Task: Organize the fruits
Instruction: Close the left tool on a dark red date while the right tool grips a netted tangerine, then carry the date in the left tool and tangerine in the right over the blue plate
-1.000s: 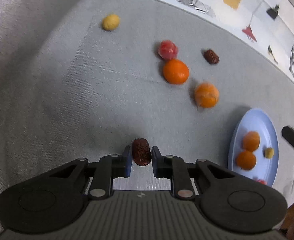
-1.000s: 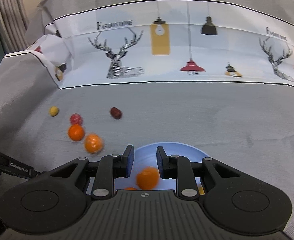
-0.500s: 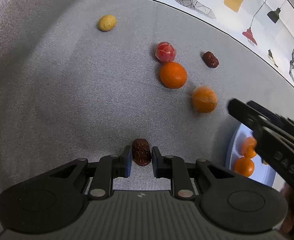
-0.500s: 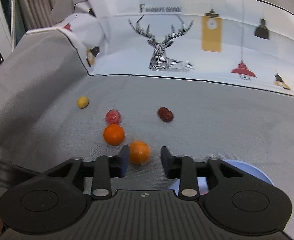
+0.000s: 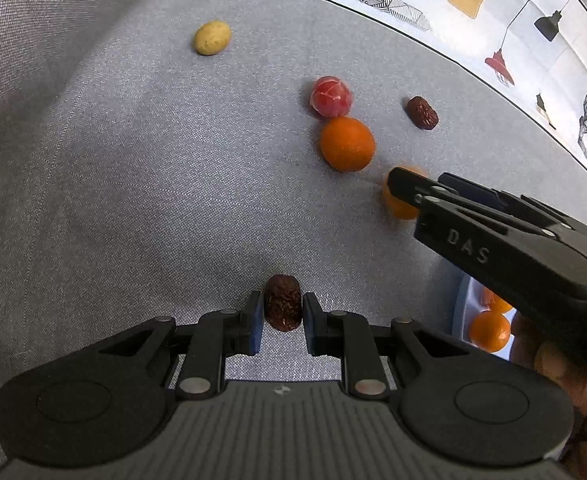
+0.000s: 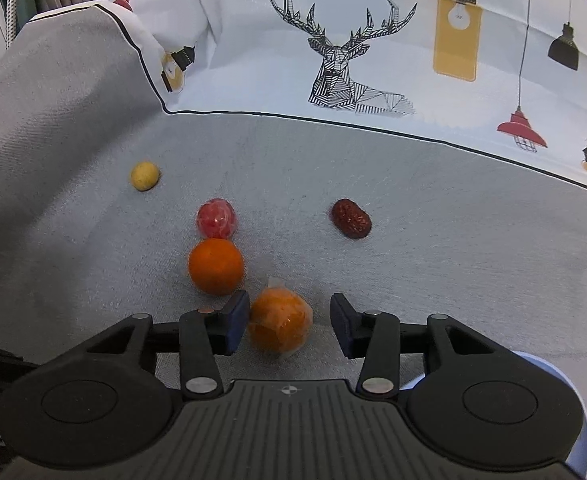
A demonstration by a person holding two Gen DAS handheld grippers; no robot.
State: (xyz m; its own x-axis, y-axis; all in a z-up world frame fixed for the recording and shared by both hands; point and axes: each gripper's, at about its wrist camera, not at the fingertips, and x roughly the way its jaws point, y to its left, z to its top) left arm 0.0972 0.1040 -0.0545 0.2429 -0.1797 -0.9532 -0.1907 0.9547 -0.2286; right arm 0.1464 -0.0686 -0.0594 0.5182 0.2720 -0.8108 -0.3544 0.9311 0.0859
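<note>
Two oranges (image 5: pixel 489 330) are already set on the blue plate (image 5: pixel 459 312). A date (image 5: pixel 282 301) is clamped in the left gripper (image 5: pixel 281 320); a wrapped orange (image 6: pixel 279 326) sits between the right gripper's (image 6: pixel 289 326) parted jaws, which have just been opening. Four fruits remain mid-cloth.

Both tools are matte black plastic. The left gripper (image 5: pixel 279 316) has a ribbed grey-black deck with a small crosshair mark, two round caps, silver rivets on its linkage arms and dark blue pads on its fingers (image 5: pixel 254 322). The right gripper (image 6: pixel 289 322) looks the same; its side bears raised letters "DAS".
</note>
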